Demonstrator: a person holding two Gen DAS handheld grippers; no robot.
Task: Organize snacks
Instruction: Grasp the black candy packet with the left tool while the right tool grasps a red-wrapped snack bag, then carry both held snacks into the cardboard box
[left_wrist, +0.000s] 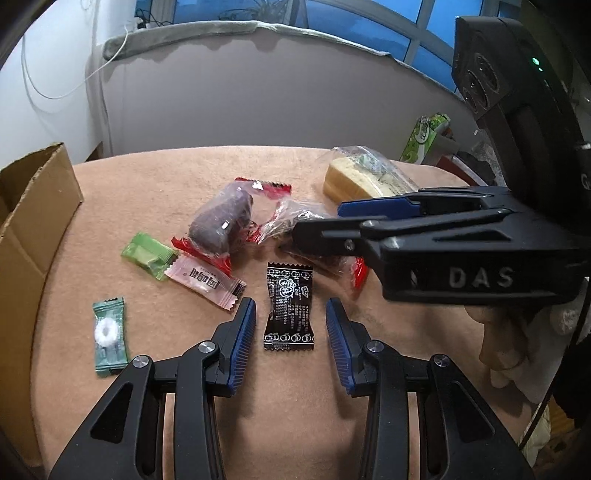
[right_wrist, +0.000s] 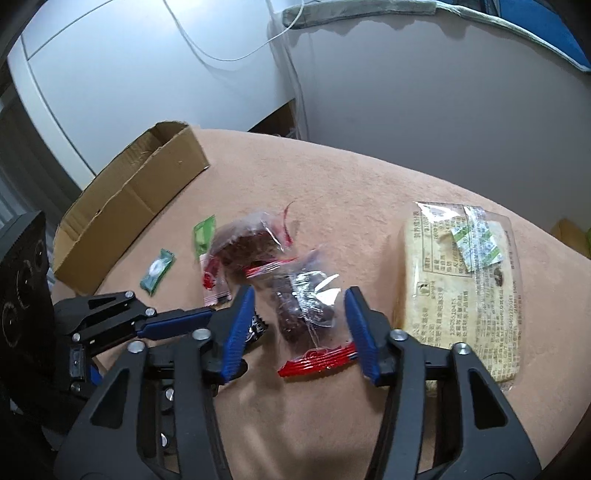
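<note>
Several wrapped snacks lie on a peach cloth. My left gripper is open, its fingers either side of a black candy wrapper. My right gripper is open around a clear red-edged pack of dark dried fruit; in the left wrist view it reaches in from the right over that pack. A second dark fruit pack, a pink candy, a green candy, a teal mint candy and a bagged cake slice lie around.
An open cardboard box stands at the left edge of the cloth, also in the left wrist view. A green packet sits at the far right. A white wall and cable lie behind.
</note>
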